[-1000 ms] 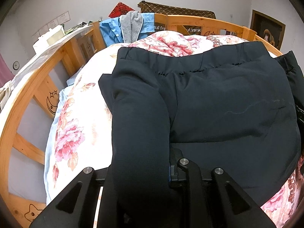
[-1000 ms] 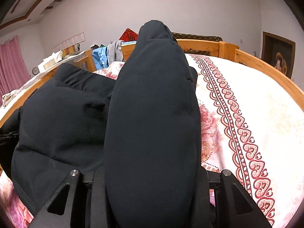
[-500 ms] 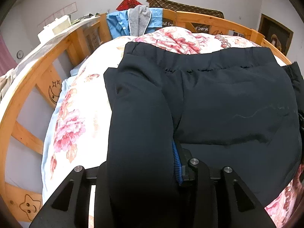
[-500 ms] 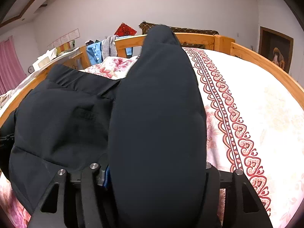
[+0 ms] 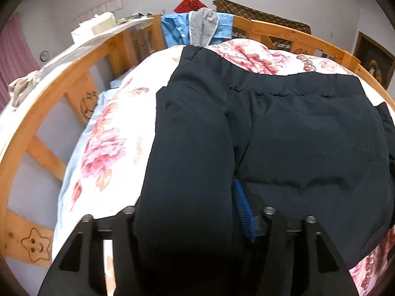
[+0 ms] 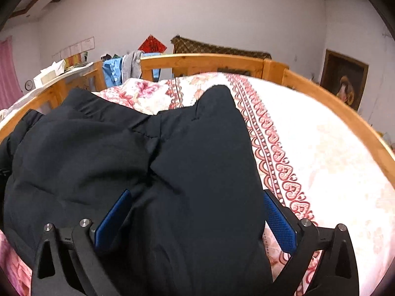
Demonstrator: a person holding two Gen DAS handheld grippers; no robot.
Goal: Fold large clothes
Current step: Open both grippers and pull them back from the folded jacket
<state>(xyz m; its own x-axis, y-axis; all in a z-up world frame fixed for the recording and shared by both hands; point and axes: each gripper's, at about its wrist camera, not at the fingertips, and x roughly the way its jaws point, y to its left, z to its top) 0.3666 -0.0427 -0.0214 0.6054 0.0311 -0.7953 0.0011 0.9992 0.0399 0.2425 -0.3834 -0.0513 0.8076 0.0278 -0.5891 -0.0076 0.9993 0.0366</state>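
**Ana:** On the bed [image 6: 321,148], where does the garment lie?

**Ben:** Dark padded trousers [image 5: 296,128] lie spread over the flowered quilt [image 5: 103,148] inside a wooden bed rail [image 5: 49,93], with the elastic waistband at the far side. One leg runs back toward each camera.

**Ana:** And the tongs?

**Ben:** The left tongs [image 5: 195,219] are opening, and a trouser leg still fills the gap between the jaws. One blue pad [image 5: 243,212] shows on the right side, just beside the cloth; whether it still touches cannot be told. The right tongs [image 6: 195,219] are opening too and stand very wide. Both blue pads [image 6: 113,219] show at either side of the other leg, which lies between them, seemingly no longer pinched.

**Ana:** How would the trousers handle?

**Ben:** Probably soft, puffy and fairly light, with a smooth shell that may slide. They look thick enough to spring back from a fold, so a grip at the waistband corners or the leg ends seems best.

**Ana:** Anything else nearby?

**Ben:** A blue shirt [image 5: 172,29] hangs over the far rail.
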